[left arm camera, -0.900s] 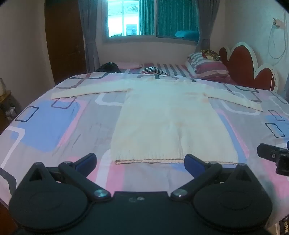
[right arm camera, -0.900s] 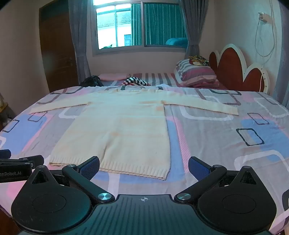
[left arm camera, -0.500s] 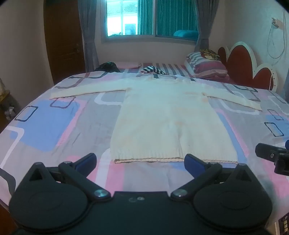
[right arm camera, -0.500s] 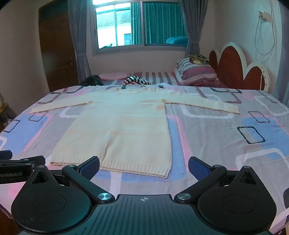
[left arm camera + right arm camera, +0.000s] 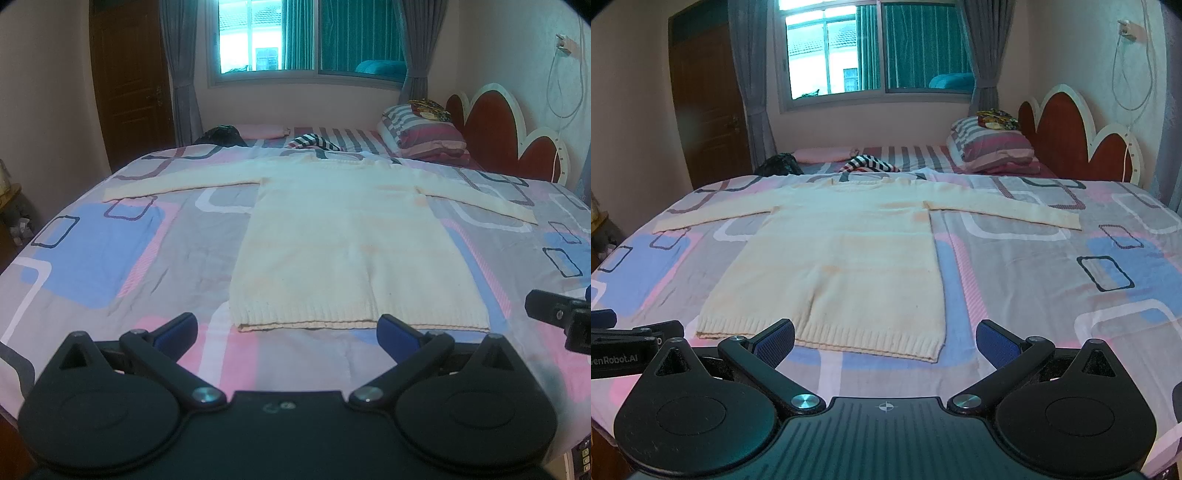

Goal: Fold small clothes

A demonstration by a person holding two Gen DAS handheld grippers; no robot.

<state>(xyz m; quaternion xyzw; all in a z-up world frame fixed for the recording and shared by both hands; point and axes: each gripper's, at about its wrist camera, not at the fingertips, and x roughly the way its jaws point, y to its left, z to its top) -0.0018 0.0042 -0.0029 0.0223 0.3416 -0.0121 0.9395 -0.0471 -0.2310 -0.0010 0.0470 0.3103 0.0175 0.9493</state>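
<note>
A cream knitted sweater (image 5: 351,240) (image 5: 849,258) lies flat on the bed, both sleeves spread out sideways and its ribbed hem nearest to me. My left gripper (image 5: 288,328) hovers open just short of the hem, nothing between its blue pads. My right gripper (image 5: 884,338) is open too, over the hem's right corner, holding nothing. Each gripper's tip shows at the edge of the other's view: the right one (image 5: 557,314) and the left one (image 5: 631,336).
The bed cover (image 5: 110,258) has blue, pink and grey rectangles. Behind the sweater lie a striped garment (image 5: 314,142), a dark bundle (image 5: 219,134) and striped pillows (image 5: 424,136). A red scalloped headboard (image 5: 1071,140) is at right, a wooden door (image 5: 133,81) at left.
Both views have drifted very slightly closer to the sweater's hem. The sweater has not moved and both grippers stay open.
</note>
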